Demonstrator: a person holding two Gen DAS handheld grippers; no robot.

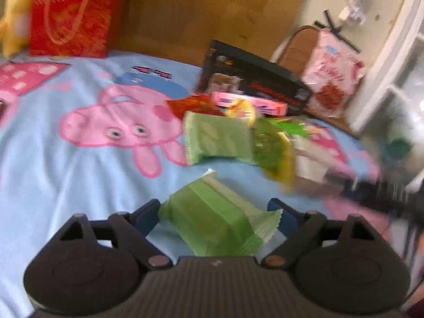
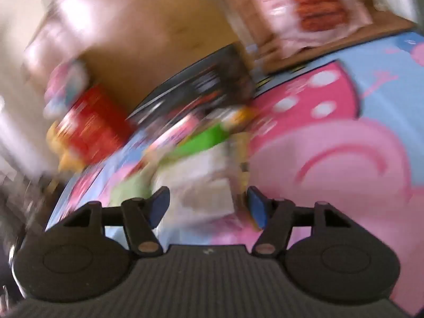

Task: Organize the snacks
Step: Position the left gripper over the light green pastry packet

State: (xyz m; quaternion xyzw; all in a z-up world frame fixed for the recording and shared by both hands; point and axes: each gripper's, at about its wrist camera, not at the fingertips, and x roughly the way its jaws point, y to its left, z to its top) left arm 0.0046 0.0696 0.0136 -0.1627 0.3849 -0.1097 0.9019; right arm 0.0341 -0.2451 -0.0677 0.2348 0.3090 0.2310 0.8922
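Note:
My left gripper (image 1: 216,212) is open, its jaws on either side of a light green snack packet (image 1: 220,220) that lies on the blue cartoon bedsheet (image 1: 66,180). Beyond it sits a pile of snacks: a second green packet (image 1: 217,139), a yellow-green packet (image 1: 273,148), a red packet (image 1: 196,104), a pink box (image 1: 254,103) and a black box (image 1: 254,79). My right gripper (image 2: 208,205) is open around a pale whitish packet (image 2: 204,185); this view is heavily blurred. A bright green packet (image 2: 206,137) and the black box (image 2: 201,87) lie beyond it.
A red gift bag (image 1: 71,16) and a yellow plush toy (image 1: 13,18) stand at the far left against a wooden headboard (image 1: 198,8). A pink-and-white snack bag (image 1: 331,74) leans on a chair at the back right. A white cabinet (image 1: 392,61) is at the right.

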